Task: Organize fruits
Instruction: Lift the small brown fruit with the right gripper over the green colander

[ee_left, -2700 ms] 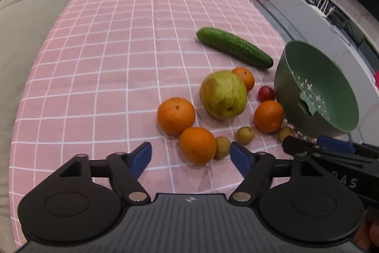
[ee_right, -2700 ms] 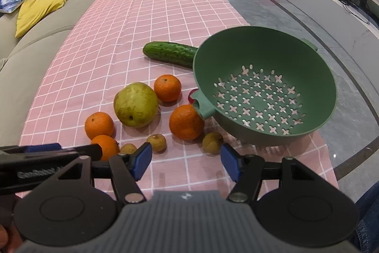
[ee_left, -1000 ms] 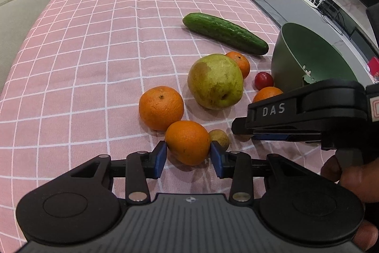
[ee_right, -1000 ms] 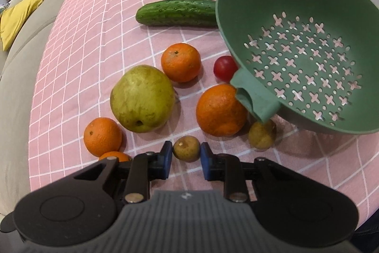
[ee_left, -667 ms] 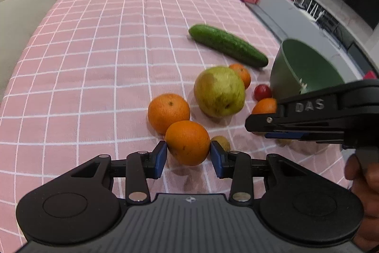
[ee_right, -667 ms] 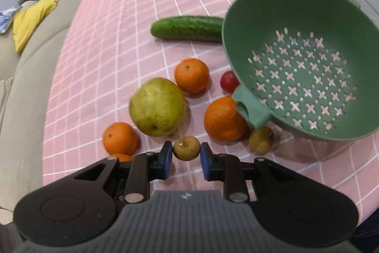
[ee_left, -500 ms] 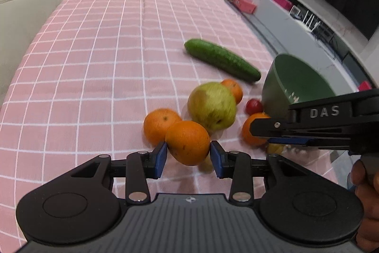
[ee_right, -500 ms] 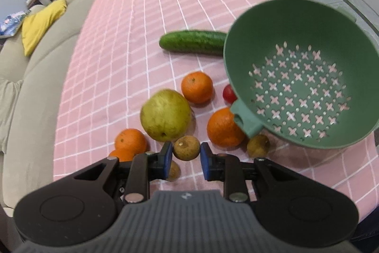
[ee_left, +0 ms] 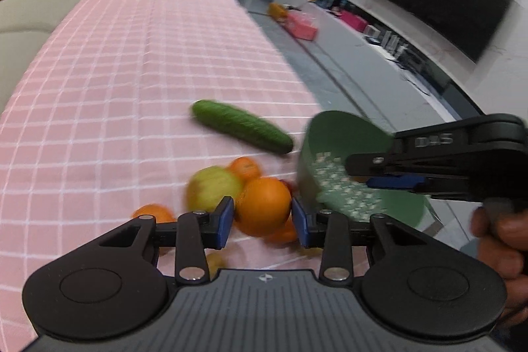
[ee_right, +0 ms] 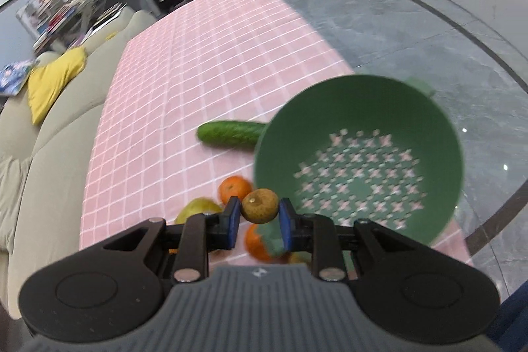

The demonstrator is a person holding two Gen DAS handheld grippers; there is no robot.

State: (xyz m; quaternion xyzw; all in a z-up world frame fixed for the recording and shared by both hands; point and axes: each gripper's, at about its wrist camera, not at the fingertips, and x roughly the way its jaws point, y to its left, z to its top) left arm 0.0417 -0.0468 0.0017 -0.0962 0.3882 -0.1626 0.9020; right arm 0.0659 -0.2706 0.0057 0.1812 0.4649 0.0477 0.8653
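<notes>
My left gripper [ee_left: 263, 220] is shut on an orange [ee_left: 262, 205] and its jaws are closing a little tighter; the orange hangs above the pink checked cloth. My right gripper [ee_right: 258, 217] is shut on a small brown round fruit [ee_right: 259, 205], held in the air by the near rim of the green colander [ee_right: 363, 114]. The colander [ee_left: 340, 137] holds nothing. On the cloth lie a cucumber [ee_left: 241, 126], a yellow-green pear [ee_left: 213, 187], two oranges [ee_left: 246, 167] [ee_left: 153, 213] and, in the right wrist view, another orange [ee_right: 257, 244] under the fingers.
A beige sofa [ee_right: 49, 134] with a yellow cushion [ee_right: 52, 81] runs along the cloth's left side. Grey floor [ee_right: 412, 32] lies past the right edge, close to the colander. A person's hand [ee_left: 501, 240] grips the right tool.
Both grippers have risen off the cloth, the left with the orange, the right with the small brown fruit. The right one now hangs nearer the colander's rim.
</notes>
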